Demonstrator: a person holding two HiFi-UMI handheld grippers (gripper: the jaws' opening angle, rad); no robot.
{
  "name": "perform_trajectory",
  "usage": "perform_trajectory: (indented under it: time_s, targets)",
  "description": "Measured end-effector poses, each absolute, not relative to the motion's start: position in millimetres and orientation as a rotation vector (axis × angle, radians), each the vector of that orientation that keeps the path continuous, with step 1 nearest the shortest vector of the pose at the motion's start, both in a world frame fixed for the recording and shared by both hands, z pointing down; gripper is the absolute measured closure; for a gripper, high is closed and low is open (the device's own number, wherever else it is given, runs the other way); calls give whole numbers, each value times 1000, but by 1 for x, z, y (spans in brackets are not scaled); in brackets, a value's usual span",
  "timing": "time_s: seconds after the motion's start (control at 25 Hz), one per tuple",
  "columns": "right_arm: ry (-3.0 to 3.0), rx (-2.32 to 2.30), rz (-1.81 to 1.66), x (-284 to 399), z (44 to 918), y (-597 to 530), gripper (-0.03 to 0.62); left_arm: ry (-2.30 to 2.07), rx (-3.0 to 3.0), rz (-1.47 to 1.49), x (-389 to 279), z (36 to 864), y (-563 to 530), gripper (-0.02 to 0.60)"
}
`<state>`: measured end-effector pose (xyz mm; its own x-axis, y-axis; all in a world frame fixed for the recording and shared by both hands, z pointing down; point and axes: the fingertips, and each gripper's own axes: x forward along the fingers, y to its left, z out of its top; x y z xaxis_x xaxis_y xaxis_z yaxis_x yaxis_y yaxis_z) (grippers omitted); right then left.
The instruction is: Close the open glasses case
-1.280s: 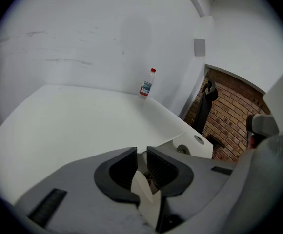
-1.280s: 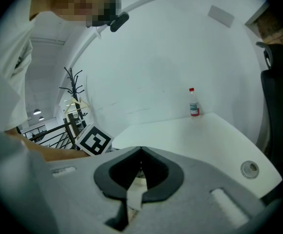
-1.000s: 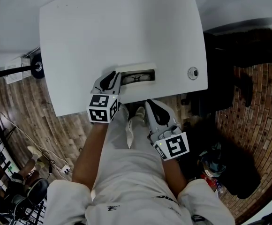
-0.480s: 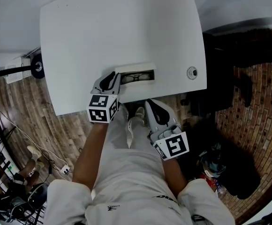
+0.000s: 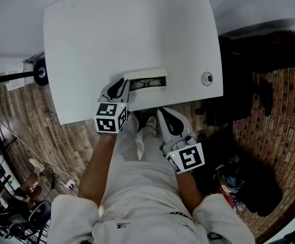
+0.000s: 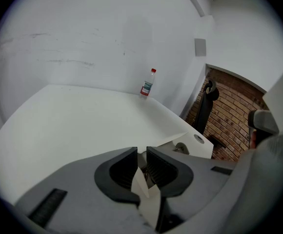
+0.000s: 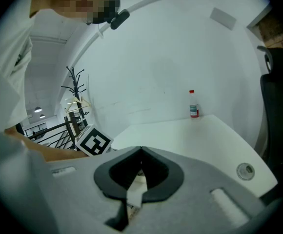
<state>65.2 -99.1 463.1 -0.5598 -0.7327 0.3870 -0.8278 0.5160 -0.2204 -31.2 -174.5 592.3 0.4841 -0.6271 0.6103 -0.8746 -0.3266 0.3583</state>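
Observation:
An open white glasses case [image 5: 146,80] with dark glasses inside lies at the near edge of the white table [image 5: 127,29]. My left gripper [image 5: 121,89] is at the case's left end. In the left gripper view its jaws [image 6: 142,155] stand almost together, with a narrow slit that takes in the case's end, and the raised lid [image 6: 174,138] shows just beyond to the right. My right gripper [image 5: 164,112] hangs shut and empty off the table's near edge, over the person's lap, below and right of the case. In the right gripper view its fingertips [image 7: 140,152] touch.
A small bottle [image 6: 148,84] with a red cap stands at the table's far edge. A round cable grommet [image 5: 207,78] sits near the table's right side. A dark chair [image 5: 259,50] stands on the brick floor to the right. Cables and a stand lie at left.
Almost nothing differs. Both grippers hold their places, and the case and table drift a few pixels in the head view.

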Motion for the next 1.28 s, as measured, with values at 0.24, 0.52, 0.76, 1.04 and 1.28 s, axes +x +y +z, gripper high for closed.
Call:
perform_trajectory:
  time_s: [0.24, 0.52, 0.76, 1.04, 1.28]
  targets:
    - [-2518, 1313, 559, 67, 462, -96, 592, -1244, 2065, 485, -29, 592, -170, 526]
    - [-2520, 1312, 550, 68, 459, -93, 592, -1249, 2064, 488, -30, 592, -166, 526]
    - [-2525, 1310, 545, 70, 458, -88, 592, -1258, 2062, 489, -28, 592, -162, 526]
    - [-2526, 1309, 541, 70, 456, -86, 592, -1259, 2059, 498, -28, 593, -158, 526]
    - [-2528, 1307, 537, 74, 454, -84, 592, -1258, 2057, 513, -25, 593, -155, 528]
